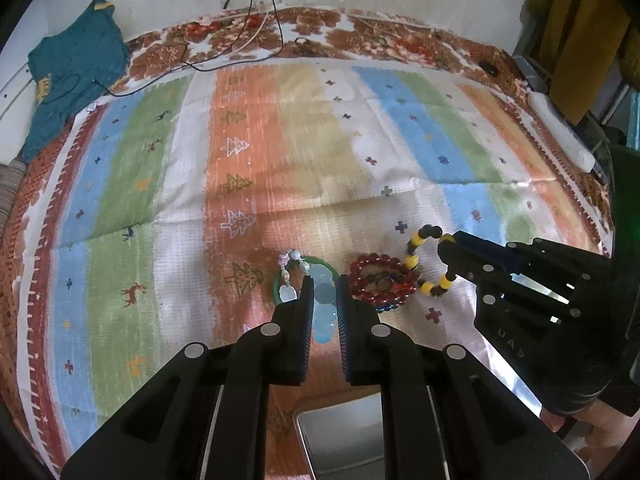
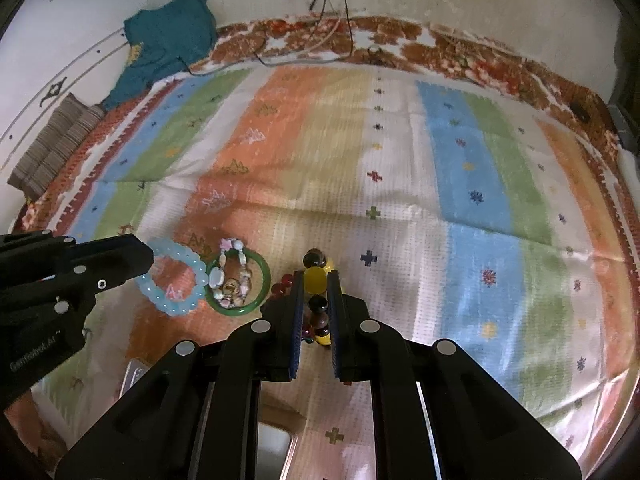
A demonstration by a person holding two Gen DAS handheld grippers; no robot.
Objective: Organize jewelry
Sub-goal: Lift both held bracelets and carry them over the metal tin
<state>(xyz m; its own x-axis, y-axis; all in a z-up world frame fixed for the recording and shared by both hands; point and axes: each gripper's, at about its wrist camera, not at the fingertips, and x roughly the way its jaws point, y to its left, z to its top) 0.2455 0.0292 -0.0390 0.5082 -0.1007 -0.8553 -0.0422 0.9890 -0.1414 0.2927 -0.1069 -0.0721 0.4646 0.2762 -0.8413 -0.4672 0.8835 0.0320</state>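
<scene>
Each gripper's jaws clamped on a bead bracelet above the striped cloth.

The left gripper [image 1: 323, 292] pinches the pale blue bead bracelet [image 1: 325, 312]; the right gripper [image 2: 317, 292] pinches the yellow-and-black bead bracelet [image 2: 315, 280]. In the right wrist view, the green bangle [image 2: 262, 276] with a pastel bead bracelet [image 2: 232, 276] lies on the striped cloth [image 2: 400, 200] at about nine o'clock from the right gripper; the red bead bracelet [image 1: 378, 284] lies between the two grippers.

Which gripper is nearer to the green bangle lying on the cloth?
Left. The left gripper hangs beside the green bangle; the right gripper is past the red bracelet.
</scene>
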